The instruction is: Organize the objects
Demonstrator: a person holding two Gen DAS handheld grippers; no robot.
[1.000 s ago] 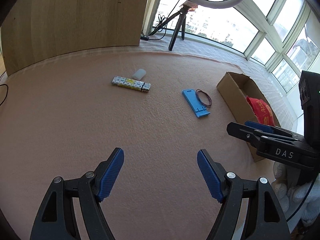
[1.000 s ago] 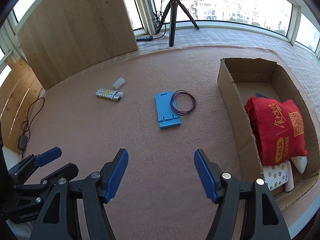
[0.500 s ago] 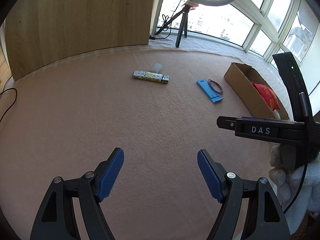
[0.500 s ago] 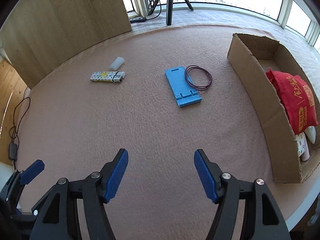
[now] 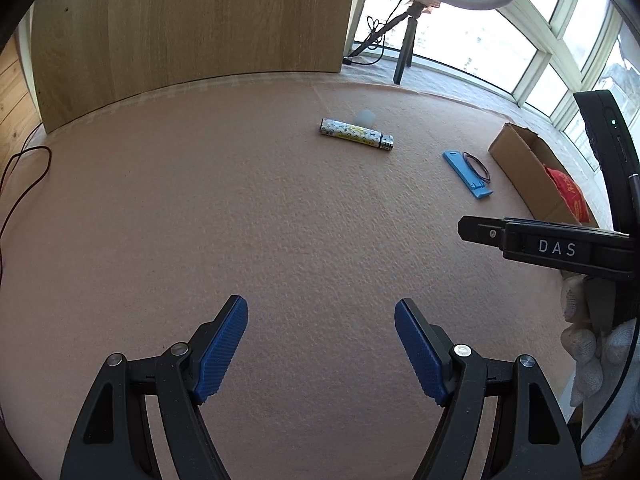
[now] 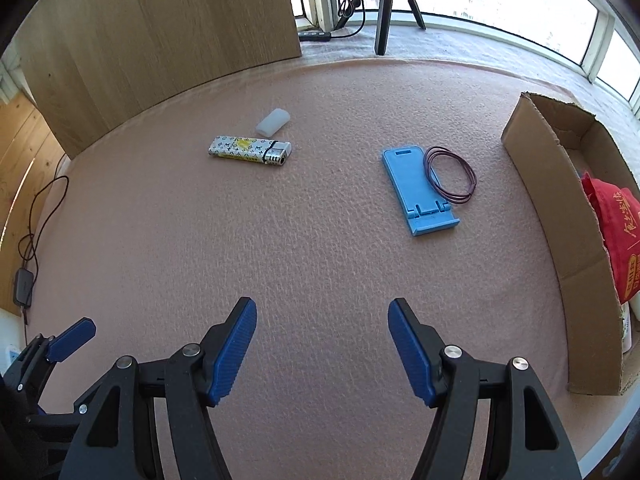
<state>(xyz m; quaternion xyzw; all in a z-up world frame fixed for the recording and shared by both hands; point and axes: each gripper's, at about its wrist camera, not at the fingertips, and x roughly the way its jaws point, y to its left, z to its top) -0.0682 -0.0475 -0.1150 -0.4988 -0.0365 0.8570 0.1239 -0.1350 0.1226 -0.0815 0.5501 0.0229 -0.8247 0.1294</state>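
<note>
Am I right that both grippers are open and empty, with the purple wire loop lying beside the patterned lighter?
Not quite. Both the left gripper and right gripper are open and empty, but the purple wire loop lies against the blue phone stand, well apart from the patterned lighter. The right wrist view shows it.

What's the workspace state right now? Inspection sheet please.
Surface: pink felt mat, flat.
Job's things: patterned lighter, white translucent cap beside it, blue plastic phone stand, purple wire loop overlapping its edge; open cardboard box holding red fabric bag.
Clutter: nothing seen.
Grippers: left hand-held gripper and right hand-held gripper open, empty.
Cables: black cord off mat.
Surroundings: wooden panel, tripod, windows.
</note>
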